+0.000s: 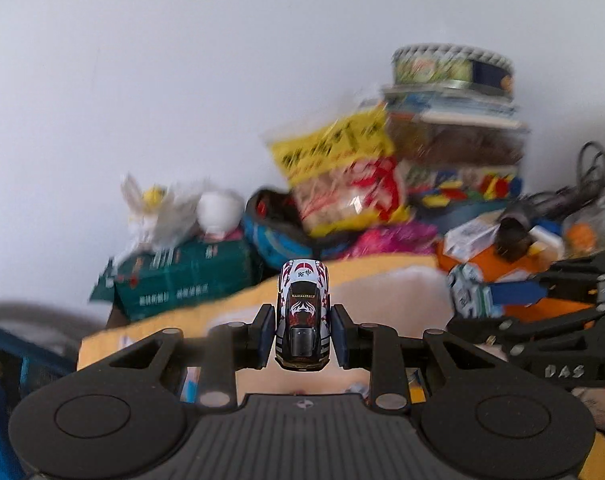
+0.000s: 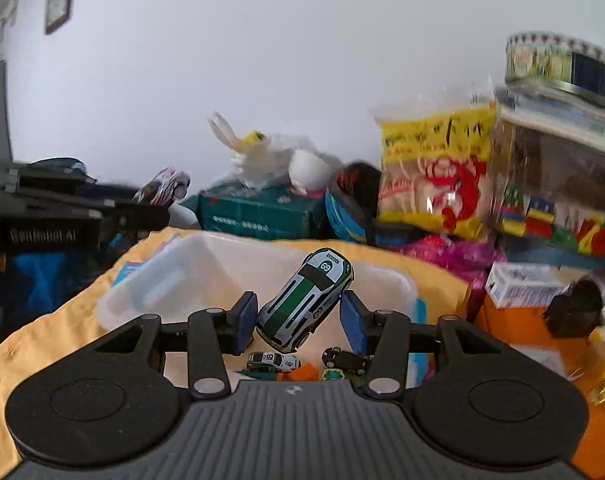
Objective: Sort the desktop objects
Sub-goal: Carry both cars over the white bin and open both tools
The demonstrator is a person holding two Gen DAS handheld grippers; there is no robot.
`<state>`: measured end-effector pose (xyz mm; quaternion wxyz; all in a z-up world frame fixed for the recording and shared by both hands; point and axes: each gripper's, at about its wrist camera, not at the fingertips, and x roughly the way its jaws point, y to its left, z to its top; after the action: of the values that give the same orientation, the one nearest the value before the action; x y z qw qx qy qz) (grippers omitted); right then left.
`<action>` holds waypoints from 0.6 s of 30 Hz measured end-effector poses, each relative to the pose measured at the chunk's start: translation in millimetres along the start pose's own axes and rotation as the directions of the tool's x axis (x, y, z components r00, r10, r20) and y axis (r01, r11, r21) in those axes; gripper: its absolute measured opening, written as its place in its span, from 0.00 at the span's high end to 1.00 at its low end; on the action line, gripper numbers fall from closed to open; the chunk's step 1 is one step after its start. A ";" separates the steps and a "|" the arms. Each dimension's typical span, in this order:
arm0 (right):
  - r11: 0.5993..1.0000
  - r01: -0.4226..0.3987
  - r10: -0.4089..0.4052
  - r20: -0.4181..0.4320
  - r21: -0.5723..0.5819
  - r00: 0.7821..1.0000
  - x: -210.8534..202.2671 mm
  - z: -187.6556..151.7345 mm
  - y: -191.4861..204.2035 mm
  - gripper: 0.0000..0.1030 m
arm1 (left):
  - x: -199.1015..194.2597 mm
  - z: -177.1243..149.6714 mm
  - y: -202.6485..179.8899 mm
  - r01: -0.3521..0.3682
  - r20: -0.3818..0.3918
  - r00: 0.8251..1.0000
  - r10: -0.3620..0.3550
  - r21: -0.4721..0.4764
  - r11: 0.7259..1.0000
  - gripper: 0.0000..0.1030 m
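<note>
My left gripper (image 1: pixel 302 338) is shut on a black, white and red toy car (image 1: pixel 302 316), held above the yellow cloth; it also shows at the left of the right wrist view (image 2: pixel 164 186). My right gripper (image 2: pixel 298 320) has its blue pads (image 2: pixel 352 320) apart around a tilted white and green toy car numbered 69 (image 2: pixel 306 300), which touches only the right pad, over a translucent white bin (image 2: pixel 206 272). The bin holds small toy cars (image 2: pixel 272 361) and other small pieces. The right gripper shows at the right of the left wrist view (image 1: pixel 474 294).
Clutter lines the back wall: a green box (image 2: pixel 258 212), a white plastic bag (image 2: pixel 270 160), a yellow snack bag (image 2: pixel 434 176), a clear jar of coloured blocks (image 2: pixel 558 184) with a round tin (image 2: pixel 562 64) on top. An orange box (image 2: pixel 518 324) stands at right.
</note>
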<state>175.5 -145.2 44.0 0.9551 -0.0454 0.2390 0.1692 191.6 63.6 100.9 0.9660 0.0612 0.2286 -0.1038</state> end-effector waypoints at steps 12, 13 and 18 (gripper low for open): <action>0.997 0.017 -0.015 -0.023 0.078 1.000 3.0 -22.2 -2.3 0.44 | -21.3 -29.6 2.3 0.032 -0.071 0.997 -0.037 -0.073 0.997 0.51; 0.996 0.004 -0.004 -0.009 0.085 1.000 -3.7 -24.4 -3.5 0.44 | -30.3 -31.7 -0.6 0.044 -0.059 0.997 -0.047 -0.067 0.997 0.49; 0.999 -0.044 0.043 0.038 0.029 0.998 -34.2 -40.0 -2.2 0.44 | -71.5 -63.6 -20.8 0.077 -0.057 0.995 -0.076 0.009 0.997 0.35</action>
<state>130.2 -164.2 24.9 0.9561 -0.0230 0.2245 0.1871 97.1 66.3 75.5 0.9542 0.0606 0.2573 -0.1402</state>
